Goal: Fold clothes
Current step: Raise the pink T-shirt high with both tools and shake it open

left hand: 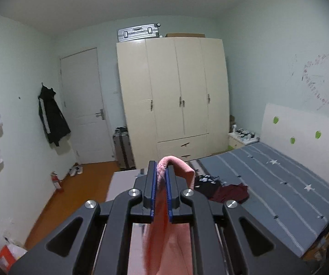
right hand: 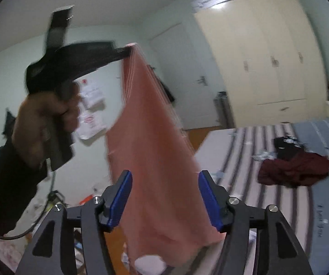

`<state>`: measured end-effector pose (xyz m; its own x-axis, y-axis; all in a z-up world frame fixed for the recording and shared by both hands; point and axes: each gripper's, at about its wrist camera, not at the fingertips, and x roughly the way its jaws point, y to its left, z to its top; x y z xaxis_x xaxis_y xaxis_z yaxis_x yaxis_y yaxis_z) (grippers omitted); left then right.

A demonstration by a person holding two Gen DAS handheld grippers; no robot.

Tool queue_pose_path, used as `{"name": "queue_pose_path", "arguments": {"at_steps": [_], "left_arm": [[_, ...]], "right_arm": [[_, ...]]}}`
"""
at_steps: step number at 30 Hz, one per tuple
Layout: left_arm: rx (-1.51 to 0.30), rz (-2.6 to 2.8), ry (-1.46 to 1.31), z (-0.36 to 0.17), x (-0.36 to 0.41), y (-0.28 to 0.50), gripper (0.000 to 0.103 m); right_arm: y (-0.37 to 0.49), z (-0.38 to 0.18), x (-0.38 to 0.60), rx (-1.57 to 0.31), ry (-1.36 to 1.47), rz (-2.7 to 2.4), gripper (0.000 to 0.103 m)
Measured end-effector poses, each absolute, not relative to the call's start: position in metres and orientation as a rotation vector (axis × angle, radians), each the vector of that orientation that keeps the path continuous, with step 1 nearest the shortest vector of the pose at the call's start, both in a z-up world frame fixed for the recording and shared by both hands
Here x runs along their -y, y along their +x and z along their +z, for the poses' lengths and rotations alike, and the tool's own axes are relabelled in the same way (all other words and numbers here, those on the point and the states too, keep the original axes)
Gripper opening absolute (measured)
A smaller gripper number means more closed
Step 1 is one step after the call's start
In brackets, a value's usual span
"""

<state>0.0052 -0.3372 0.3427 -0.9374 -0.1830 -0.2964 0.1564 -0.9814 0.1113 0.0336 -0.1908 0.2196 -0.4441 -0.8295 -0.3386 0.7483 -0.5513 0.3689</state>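
Observation:
A pink garment (left hand: pixel 182 171) is pinched at its top edge between the blue pads of my left gripper (left hand: pixel 161 168), which is shut on it. The cloth hangs down below the jaws. In the right wrist view the same left gripper (right hand: pixel 130 50), held by a person's hand (right hand: pixel 45 119), holds the pink garment (right hand: pixel 150 126) up high, and the cloth drapes down in a long sheet. My right gripper (right hand: pixel 164 175) stands open lower down. The hanging cloth passes between its wide-apart blue pads and they do not pinch it.
A bed (left hand: pixel 279 183) with a striped grey cover lies to the right, with a maroon garment (right hand: pixel 295 169) and a black garment (right hand: pixel 288 143) crumpled on it. A cream wardrobe (left hand: pixel 176 96), a white door (left hand: pixel 84 105) and a suitcase (left hand: pixel 123 151) stand ahead.

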Motion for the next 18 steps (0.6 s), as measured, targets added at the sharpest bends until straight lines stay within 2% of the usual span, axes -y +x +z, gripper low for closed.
{"name": "queue_pose_path", "arguments": {"at_steps": [5, 10, 13, 14, 15, 16, 17, 18], "left_arm": [[0.078, -2.92, 0.466, 0.343, 0.341, 0.003, 0.005], [0.019, -2.928, 0.479, 0.341, 0.341, -0.005, 0.005], [0.01, -2.934, 0.481, 0.341, 0.338, -0.011, 0.005], [0.014, -2.933, 0.481, 0.341, 0.338, -0.013, 0.005], [0.02, -2.93, 0.483, 0.34, 0.339, -0.013, 0.005], [0.022, -2.926, 0.487, 0.338, 0.342, -0.013, 0.005], [0.01, -2.921, 0.493, 0.336, 0.347, -0.013, 0.005], [-0.001, -2.918, 0.496, 0.334, 0.351, -0.012, 0.005]], "right_arm": [[0.056, 0.208, 0.225, 0.165, 0.574, -2.025, 0.061], [0.041, 0.194, 0.246, 0.182, 0.597, -2.089, 0.061], [0.031, 0.183, 0.266, 0.129, 0.605, -2.144, 0.061], [0.026, 0.179, 0.272, 0.107, 0.608, -2.177, 0.053], [0.019, 0.175, 0.275, 0.068, 0.607, -2.219, 0.025], [0.009, 0.174, 0.273, 0.061, 0.625, -2.257, 0.01], [-0.001, 0.173, 0.268, 0.066, 0.649, -2.293, 0.003], [-0.011, 0.171, 0.263, 0.071, 0.675, -2.328, 0.003]]}}
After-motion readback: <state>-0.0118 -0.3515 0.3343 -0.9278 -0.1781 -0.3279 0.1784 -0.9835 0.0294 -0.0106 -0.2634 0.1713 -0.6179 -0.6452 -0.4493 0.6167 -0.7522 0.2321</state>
